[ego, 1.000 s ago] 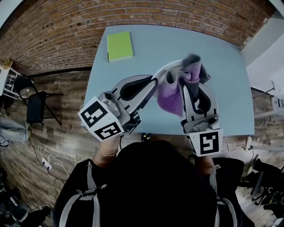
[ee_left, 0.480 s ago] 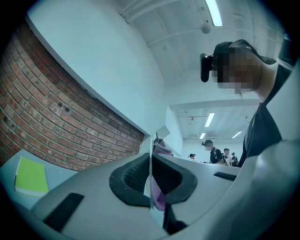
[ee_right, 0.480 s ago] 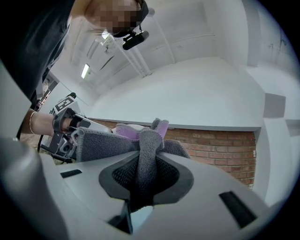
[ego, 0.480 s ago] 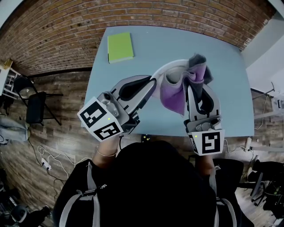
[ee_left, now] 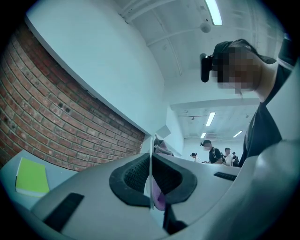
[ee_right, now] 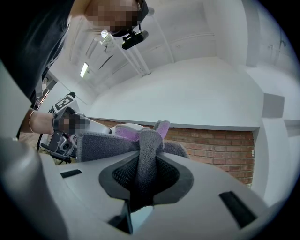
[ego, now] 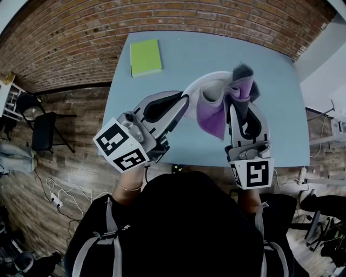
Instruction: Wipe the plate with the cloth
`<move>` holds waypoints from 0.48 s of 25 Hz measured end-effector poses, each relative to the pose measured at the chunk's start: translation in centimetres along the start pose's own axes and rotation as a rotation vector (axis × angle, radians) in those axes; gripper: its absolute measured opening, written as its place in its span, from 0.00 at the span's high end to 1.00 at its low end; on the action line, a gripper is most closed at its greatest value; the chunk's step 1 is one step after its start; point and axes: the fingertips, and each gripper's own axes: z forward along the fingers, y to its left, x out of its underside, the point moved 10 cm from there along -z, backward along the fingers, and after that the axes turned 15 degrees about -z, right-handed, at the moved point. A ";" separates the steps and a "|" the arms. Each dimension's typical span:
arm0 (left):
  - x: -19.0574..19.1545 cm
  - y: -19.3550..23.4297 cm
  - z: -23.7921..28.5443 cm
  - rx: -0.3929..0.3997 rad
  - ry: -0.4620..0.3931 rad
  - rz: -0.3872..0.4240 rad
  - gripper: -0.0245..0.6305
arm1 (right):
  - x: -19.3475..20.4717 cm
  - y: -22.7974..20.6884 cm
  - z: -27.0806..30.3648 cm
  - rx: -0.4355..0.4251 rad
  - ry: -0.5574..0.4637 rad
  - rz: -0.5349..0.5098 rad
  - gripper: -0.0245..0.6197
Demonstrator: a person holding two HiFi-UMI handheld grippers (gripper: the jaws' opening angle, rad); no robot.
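The white plate [ego: 212, 79] is held up on edge above the blue table [ego: 178, 48]. My left gripper [ego: 185, 100] is shut on its left rim; in the left gripper view the plate [ee_left: 150, 157] is a thin white line pinched between the black pads of that gripper [ee_left: 151, 177]. A purple and grey cloth [ego: 213, 116] drapes over the plate's face. My right gripper [ego: 239, 106] is shut on it from the near right. In the right gripper view grey folds of cloth [ee_right: 147, 143] fill the right gripper's jaws [ee_right: 144, 177], and the plate [ee_right: 125, 127] peeks out behind them.
A green notebook [ego: 146, 57] lies at the table's far left corner, also seen as the green notebook [ee_left: 32, 177] in the left gripper view. A brick wall [ego: 162, 16] runs behind the table. Chairs and cables are on the wooden floor [ego: 59, 162] at the left.
The right gripper and the cloth have slid slightly to the right and farther across the plate's face. The left gripper and the plate have stayed in place.
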 end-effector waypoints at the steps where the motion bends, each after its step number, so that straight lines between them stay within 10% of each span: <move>1: 0.0 0.0 0.0 -0.001 -0.001 0.000 0.94 | 0.0 0.0 0.0 0.001 -0.002 0.000 0.86; 12: 0.1 0.3 -0.2 -0.019 -0.006 -0.005 0.93 | -0.7 0.6 -0.4 -0.047 -0.038 0.007 0.86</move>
